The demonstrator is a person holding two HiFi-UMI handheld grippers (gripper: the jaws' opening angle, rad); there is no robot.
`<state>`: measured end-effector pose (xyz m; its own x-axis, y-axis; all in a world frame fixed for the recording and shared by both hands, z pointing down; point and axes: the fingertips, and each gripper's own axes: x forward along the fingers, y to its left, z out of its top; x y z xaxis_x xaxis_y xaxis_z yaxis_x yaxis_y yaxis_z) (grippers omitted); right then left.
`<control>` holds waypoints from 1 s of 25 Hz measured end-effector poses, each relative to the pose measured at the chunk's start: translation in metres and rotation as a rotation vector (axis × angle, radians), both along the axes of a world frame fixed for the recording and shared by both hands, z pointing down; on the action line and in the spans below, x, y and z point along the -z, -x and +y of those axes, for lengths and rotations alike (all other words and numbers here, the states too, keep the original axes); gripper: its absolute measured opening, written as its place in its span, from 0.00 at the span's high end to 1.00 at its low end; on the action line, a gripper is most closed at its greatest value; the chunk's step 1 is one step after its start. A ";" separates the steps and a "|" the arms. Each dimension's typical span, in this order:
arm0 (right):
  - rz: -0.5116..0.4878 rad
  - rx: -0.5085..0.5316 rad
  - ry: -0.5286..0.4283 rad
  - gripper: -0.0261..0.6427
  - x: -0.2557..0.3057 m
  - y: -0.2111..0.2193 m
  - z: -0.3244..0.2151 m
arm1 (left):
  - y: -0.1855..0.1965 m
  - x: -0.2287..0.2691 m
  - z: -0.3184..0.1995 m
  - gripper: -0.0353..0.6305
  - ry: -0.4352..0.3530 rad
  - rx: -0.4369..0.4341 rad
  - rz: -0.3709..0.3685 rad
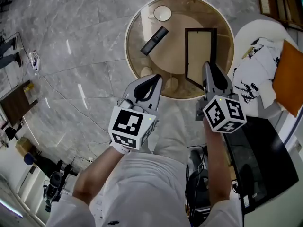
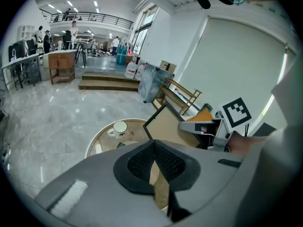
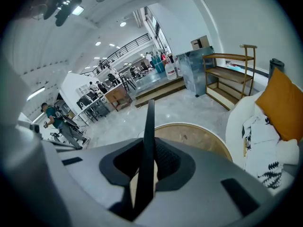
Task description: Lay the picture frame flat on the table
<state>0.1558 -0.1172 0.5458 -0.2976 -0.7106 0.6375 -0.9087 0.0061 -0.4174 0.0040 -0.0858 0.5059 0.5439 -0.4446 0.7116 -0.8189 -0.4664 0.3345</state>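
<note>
A black picture frame (image 1: 200, 56) with a tan backing stands over the right part of the round wooden table (image 1: 176, 53). My right gripper (image 1: 209, 75) is shut on its near edge. In the right gripper view the frame (image 3: 149, 126) shows edge-on as a thin dark bar, upright between the jaws of the right gripper (image 3: 149, 162). The left gripper view shows the frame (image 2: 166, 123) tilted above the table, with the right gripper (image 2: 201, 126) on it. My left gripper (image 1: 147, 85) hovers at the table's near edge, left of the frame, shut on nothing (image 2: 155, 148).
A dark remote (image 1: 155, 40) lies on the left part of the table and a white cup (image 1: 162, 13) sits at its far side. A white armchair with a patterned cloth (image 1: 258, 70) and an orange cushion (image 1: 289, 77) stands right of the table. Grey marble floor surrounds it.
</note>
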 end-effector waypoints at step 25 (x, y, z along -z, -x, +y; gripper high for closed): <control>-0.054 -0.024 0.068 0.87 -0.163 0.000 -0.037 | 0.002 -0.136 -0.043 0.94 0.029 0.078 -0.009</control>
